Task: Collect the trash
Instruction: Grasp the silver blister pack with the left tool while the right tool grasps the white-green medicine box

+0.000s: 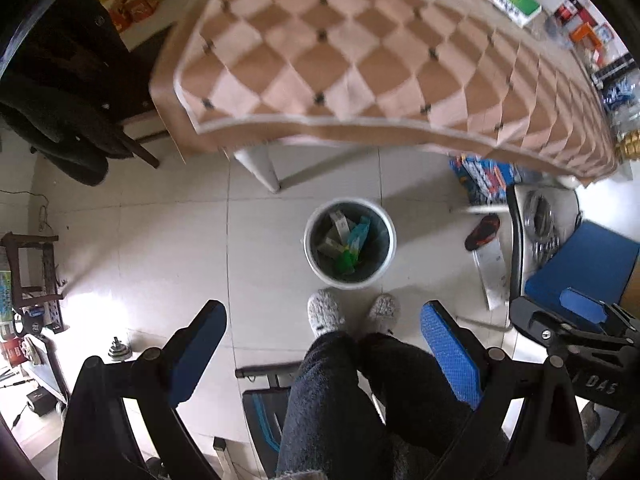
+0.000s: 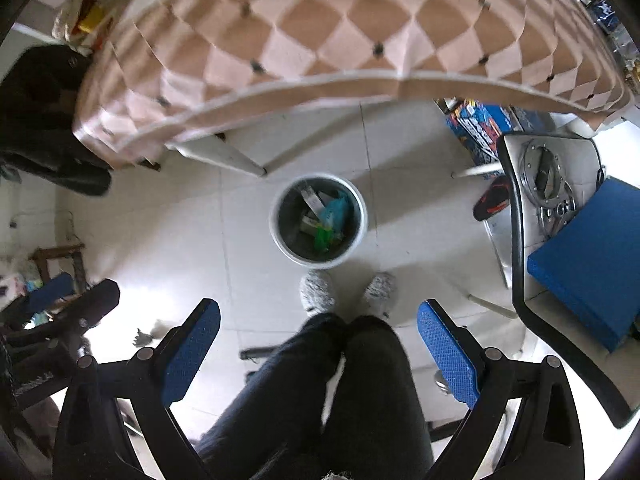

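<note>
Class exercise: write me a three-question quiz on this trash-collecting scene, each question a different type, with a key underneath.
1. True or false: the trash bin on the floor already holds wrappers.
2. Multiple choice: the left gripper is (A) shut on a wrapper, (B) open and holding nothing, (C) out of view.
3. Fill in: the bin stands just ahead of the person's grey ____.

Key: 1 true; 2 B; 3 slippers. The right gripper is open and holding nothing too, and the checked tablecloth hangs beyond the bin.

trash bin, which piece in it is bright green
The bright green wrapper lies at the near side of the trash bin, closest to the slippers. The teal bag beside it is bluer; the other pieces are pale.
</note>
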